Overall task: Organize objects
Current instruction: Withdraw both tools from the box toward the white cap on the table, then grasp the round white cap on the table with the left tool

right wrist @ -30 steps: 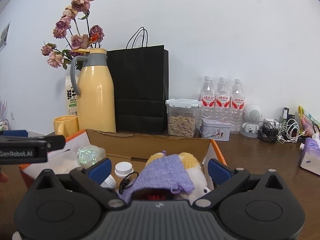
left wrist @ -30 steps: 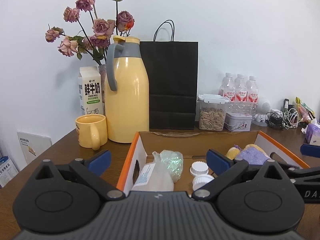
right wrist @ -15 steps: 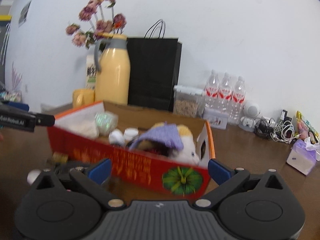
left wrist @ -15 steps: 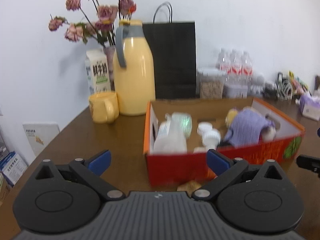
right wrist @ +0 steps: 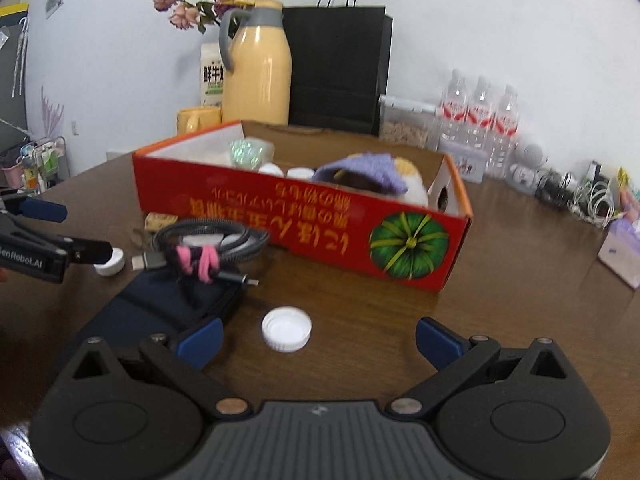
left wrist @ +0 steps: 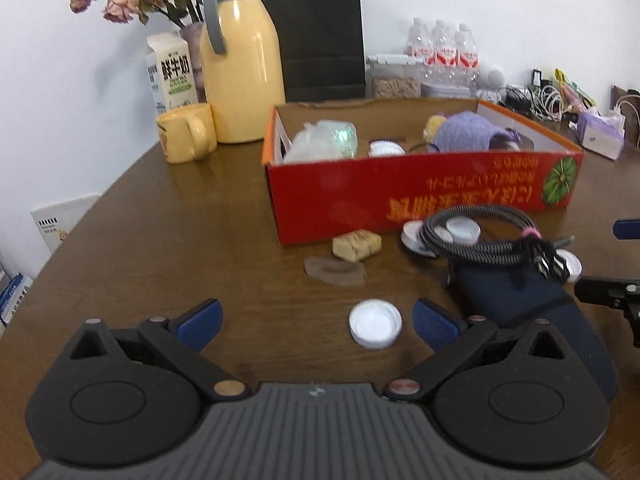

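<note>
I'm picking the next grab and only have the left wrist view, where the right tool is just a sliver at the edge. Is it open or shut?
Observer: Open. The right tool has its fingers spread wide and holds nothing.
Operator: Is anything lined up for it?
Observer: Yes, a white cap lies on the table between its fingertips, nearer the left finger and touching neither.
</note>
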The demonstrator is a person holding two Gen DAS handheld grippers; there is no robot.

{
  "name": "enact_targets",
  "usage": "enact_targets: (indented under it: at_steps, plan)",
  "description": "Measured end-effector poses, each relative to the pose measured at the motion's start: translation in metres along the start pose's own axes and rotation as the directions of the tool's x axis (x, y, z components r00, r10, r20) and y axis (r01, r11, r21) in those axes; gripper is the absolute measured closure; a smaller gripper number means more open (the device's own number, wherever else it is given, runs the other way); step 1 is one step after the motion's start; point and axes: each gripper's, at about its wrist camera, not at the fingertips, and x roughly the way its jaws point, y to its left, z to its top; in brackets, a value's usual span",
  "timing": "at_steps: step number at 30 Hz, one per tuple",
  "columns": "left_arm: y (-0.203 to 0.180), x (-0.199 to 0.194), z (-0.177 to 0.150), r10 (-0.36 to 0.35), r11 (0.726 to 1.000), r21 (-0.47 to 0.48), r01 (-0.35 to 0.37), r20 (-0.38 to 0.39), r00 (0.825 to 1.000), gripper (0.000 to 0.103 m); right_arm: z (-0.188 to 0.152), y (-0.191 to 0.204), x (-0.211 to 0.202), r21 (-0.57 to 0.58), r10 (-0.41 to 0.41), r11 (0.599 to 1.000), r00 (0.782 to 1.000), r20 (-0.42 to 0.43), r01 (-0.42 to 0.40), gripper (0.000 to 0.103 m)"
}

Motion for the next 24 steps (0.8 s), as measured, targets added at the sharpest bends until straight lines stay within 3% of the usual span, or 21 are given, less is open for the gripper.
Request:
enact_targets:
  at_steps: [15, 20, 23, 24]
  plan:
    - [0.000, 0.014, -0.004, -0.001, 0.999, -0.047, -0.001, -0.035, 0.999, 0.000, -0.005, -0.007, 0.017, 0.096, 0.005, 0.995, 0.998, -0.059, 0.001, 0.000]
    - [-0.001, 0.013, -0.005, 0.000, 0.999, -0.039, -0.001, -0.026, 1.000, 0.000, -0.005, -0.005, 0.017, 0.113, -0.007, 0.993, 0.999, -0.051, 0.013, 0.008]
    - [-0.003, 0.010, -0.006, -0.002, 1.000, -0.031, 0.002, -0.006, 1.000, 0.012, -0.005, 0.000, 0.016, 0.105, 0.005, 0.994, 1.000, -0.031, -0.002, 0.023]
    - [-0.004, 0.009, -0.007, -0.005, 0.999, -0.032, 0.005, 0.003, 1.000, 0.021, -0.005, 0.002, 0.016, 0.104, 0.006, 0.995, 1.000, -0.027, -0.003, 0.027]
